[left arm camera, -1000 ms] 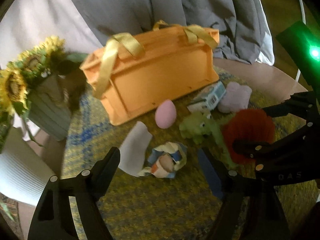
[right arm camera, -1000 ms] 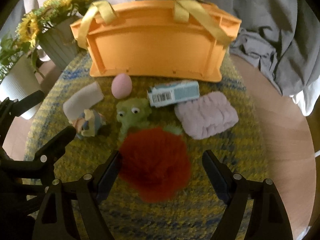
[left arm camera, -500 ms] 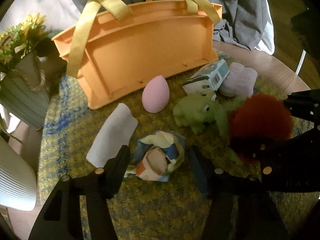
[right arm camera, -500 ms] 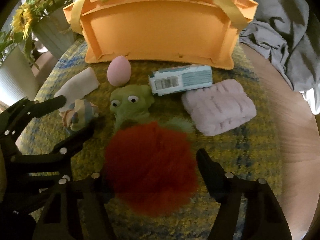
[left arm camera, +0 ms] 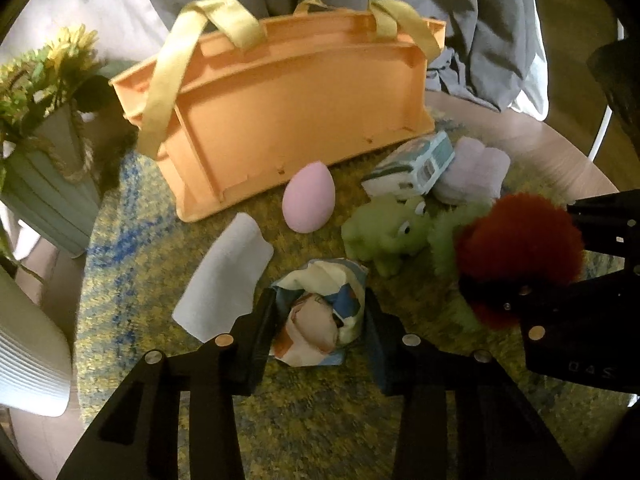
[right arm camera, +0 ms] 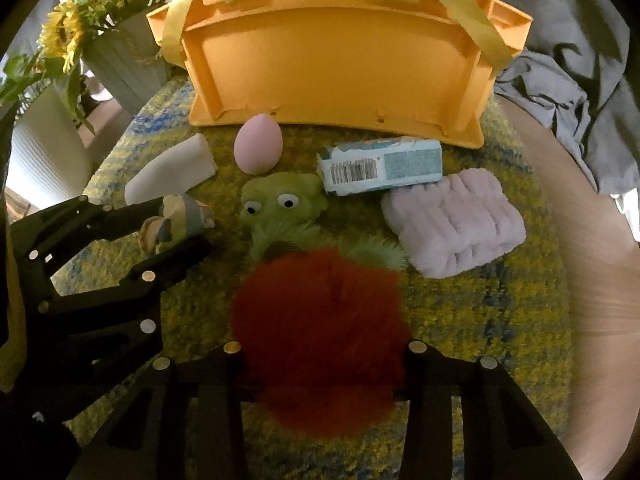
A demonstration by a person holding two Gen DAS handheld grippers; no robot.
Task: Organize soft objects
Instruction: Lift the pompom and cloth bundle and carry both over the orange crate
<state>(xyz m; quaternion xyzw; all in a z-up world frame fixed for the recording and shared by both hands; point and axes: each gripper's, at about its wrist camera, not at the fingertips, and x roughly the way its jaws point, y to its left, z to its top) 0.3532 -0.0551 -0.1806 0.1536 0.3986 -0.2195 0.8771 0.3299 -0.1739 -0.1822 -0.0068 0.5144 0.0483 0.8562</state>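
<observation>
A crumpled, multicoloured cloth bundle (left arm camera: 320, 316) lies on the yellow-blue mat. My left gripper (left arm camera: 318, 320) has a finger on each side of it, jaws closing and pads pressing it. A fluffy red pompom (right arm camera: 320, 320) sits between the fingers of my right gripper (right arm camera: 324, 352), whose jaws are closing and squeezing the fluff. An orange bag (left arm camera: 296, 108) with yellow handles stands behind. In front of it lie a pink egg-shaped sponge (left arm camera: 308, 202), a rolled white cloth (left arm camera: 226, 280), a green frog toy (left arm camera: 384, 232), a tissue pack (right arm camera: 384, 166) and a lilac towel (right arm camera: 452, 224).
A grey pot of sunflowers (left arm camera: 48, 176) stands left of the bag. A white ribbed object (left arm camera: 24, 360) sits at the far left. Grey fabric (left arm camera: 460, 0) is draped behind. The round wooden table (right arm camera: 592, 280) shows bare at the right of the mat.
Both grippers have narrowed from wide open. The left one came down around the cloth bundle. The right one closed in on the red pompom.
</observation>
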